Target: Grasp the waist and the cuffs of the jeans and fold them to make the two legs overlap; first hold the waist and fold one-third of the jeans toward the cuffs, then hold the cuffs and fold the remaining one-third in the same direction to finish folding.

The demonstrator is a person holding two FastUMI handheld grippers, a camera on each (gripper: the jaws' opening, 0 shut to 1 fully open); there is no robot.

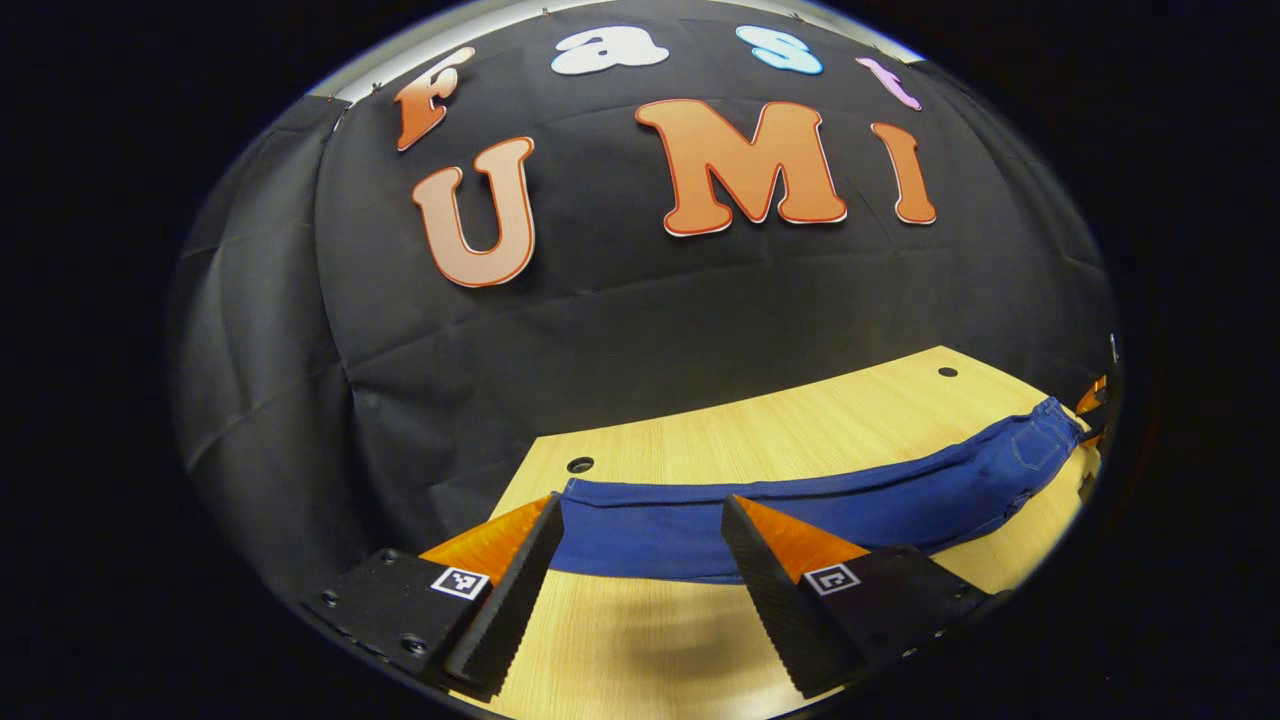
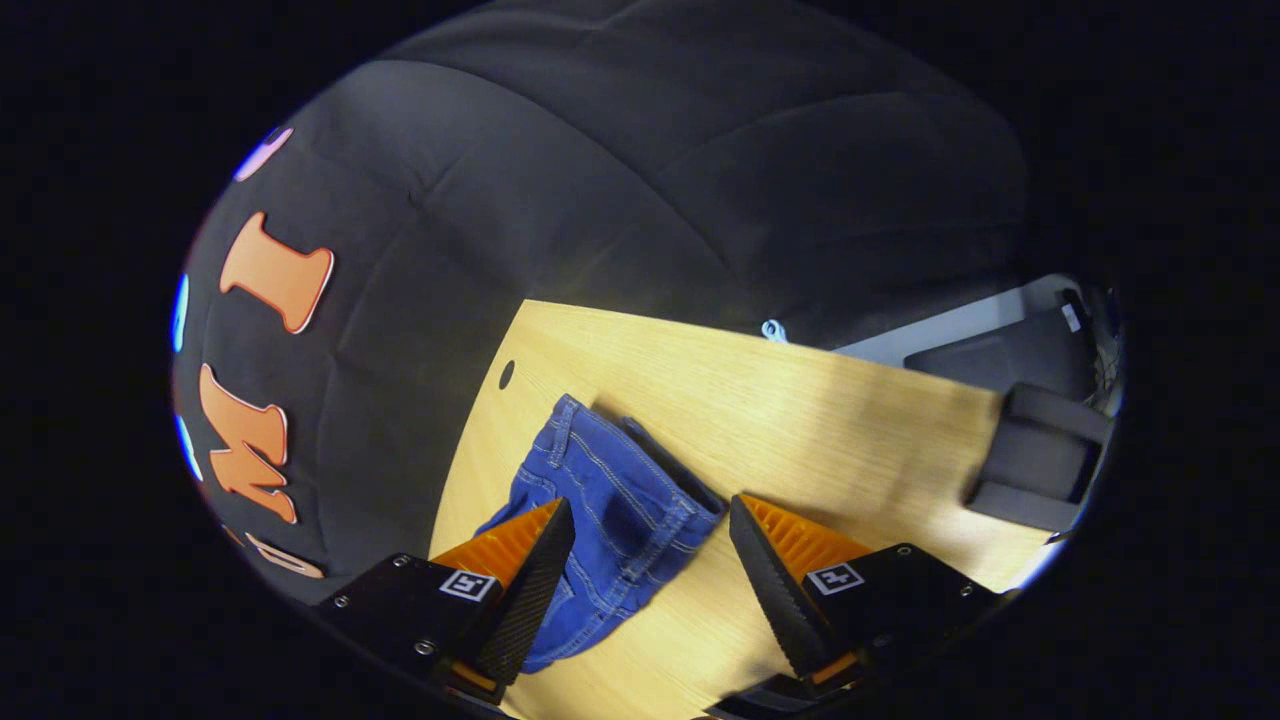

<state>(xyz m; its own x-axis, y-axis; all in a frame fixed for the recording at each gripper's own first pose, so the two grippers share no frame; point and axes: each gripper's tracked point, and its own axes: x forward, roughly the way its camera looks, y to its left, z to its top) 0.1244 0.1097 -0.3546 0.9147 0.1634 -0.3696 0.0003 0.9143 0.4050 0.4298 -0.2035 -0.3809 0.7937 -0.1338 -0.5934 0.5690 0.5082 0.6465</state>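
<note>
A pale wooden table [image 1: 760,420] with small round holes near its far edge takes up the lower part of the left gripper view, backed by the black cloth wall [image 1: 620,300] of the booth. In the right gripper view the same tabletop [image 2: 850,420] runs slantwise, with a dark grey boxy object [image 2: 1040,450] sitting at its far right end.

The blue denim jeans [image 1: 800,505] lie flat on the table, stretched in a long narrow band across the left gripper view, from just ahead of the left gripper [image 1: 640,525] out to the right, where a back pocket shows at the far end. In the right gripper view the waist end of the jeans [image 2: 610,510] lies near the table's left edge, with stitched seams and a pocket visible and a dark band along its upper right side.

The left gripper has its 2 fingers spread wide, hovering above the near end of the jeans with nothing between them. The right gripper [image 2: 650,525] is likewise spread apart over the waist end, its 2 fingers either side of the denim without pressing on it.
</note>
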